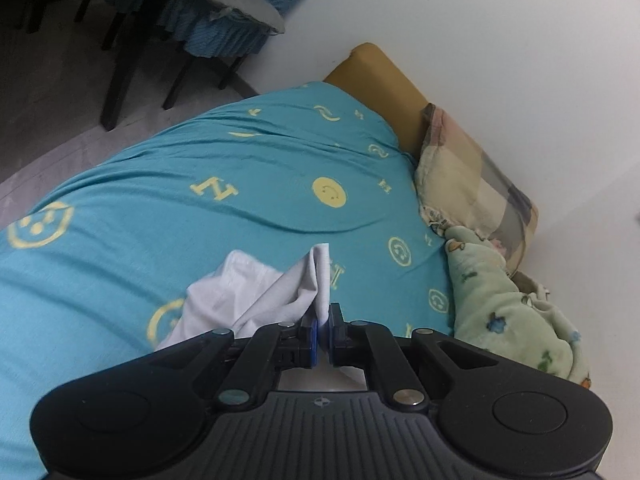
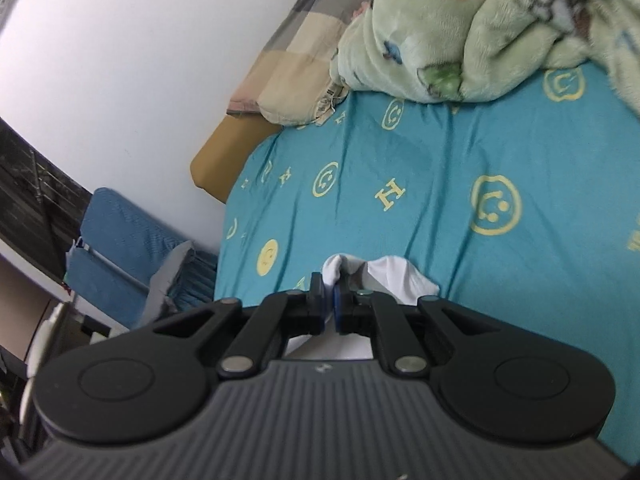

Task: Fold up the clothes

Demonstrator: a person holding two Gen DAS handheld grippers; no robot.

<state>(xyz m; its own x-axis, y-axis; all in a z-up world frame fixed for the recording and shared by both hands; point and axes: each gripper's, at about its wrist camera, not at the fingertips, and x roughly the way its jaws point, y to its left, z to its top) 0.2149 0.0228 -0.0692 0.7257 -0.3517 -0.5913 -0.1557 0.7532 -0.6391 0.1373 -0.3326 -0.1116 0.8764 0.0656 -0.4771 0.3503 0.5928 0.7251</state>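
A white garment (image 1: 256,296) lies on a bed with a teal sheet (image 1: 200,184) printed with yellow smileys and letters. My left gripper (image 1: 323,320) is shut on a raised fold of the white garment, and the cloth stands up between the jaws. In the right wrist view, my right gripper (image 2: 330,298) is shut on another bunched edge of the same white garment (image 2: 396,276), which trails to the right over the teal sheet (image 2: 440,208). Most of the garment is hidden under both gripper bodies.
A pale green fleece blanket (image 1: 508,304) is heaped at the bed's right side and shows at the top of the right wrist view (image 2: 460,28). A checked pillow (image 1: 468,176) leans on the white wall. Chairs with blue covers (image 1: 216,28) stand on the floor beyond the bed.
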